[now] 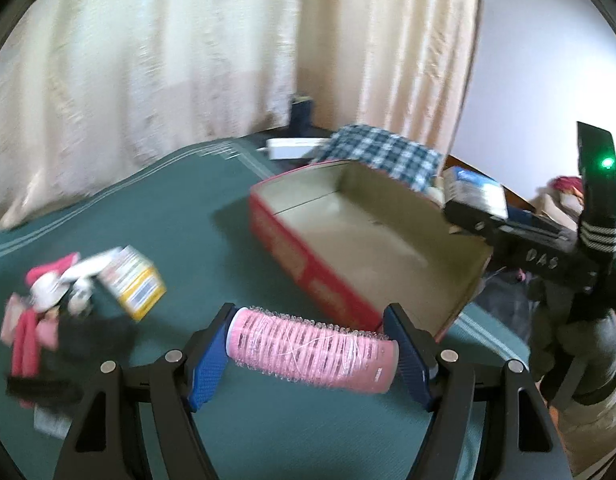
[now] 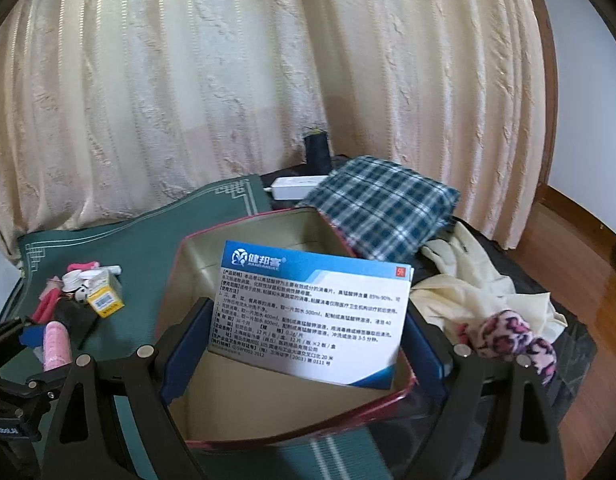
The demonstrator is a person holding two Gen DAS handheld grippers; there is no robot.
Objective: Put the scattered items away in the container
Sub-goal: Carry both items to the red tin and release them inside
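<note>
Much of the heap (image 1: 48, 312) of small things on the green mat (image 1: 180, 216) is smeared by blur in the left wrist view: pink pieces, something black and a white bit can be told, little more. A yellow and white carton (image 1: 134, 284) lies at its edge, sharper in the right wrist view. The left gripper (image 1: 311, 350) holds a pink hair roller (image 1: 313, 350) end to end between its blue pads, just short of the red box's (image 1: 304, 268) near corner. The red box stands open, its pale inside bare where it shows. The right gripper (image 2: 308, 344) clamps a blue and white medicine box (image 2: 313, 312) by its edges, over the red box; that packet hides much of the box's inside from this camera. Behind the red box lie a folded checked cloth (image 2: 383, 208), a white flat device (image 2: 298, 186) partly covered by it, and a dark upright thing (image 2: 315, 150) against the curtain (image 2: 228, 80), too small to name. Cream gloves (image 2: 475, 280) and a pink patterned fuzzy thing (image 2: 515, 340) lie to the right, cut by the gripper's arm.
</note>
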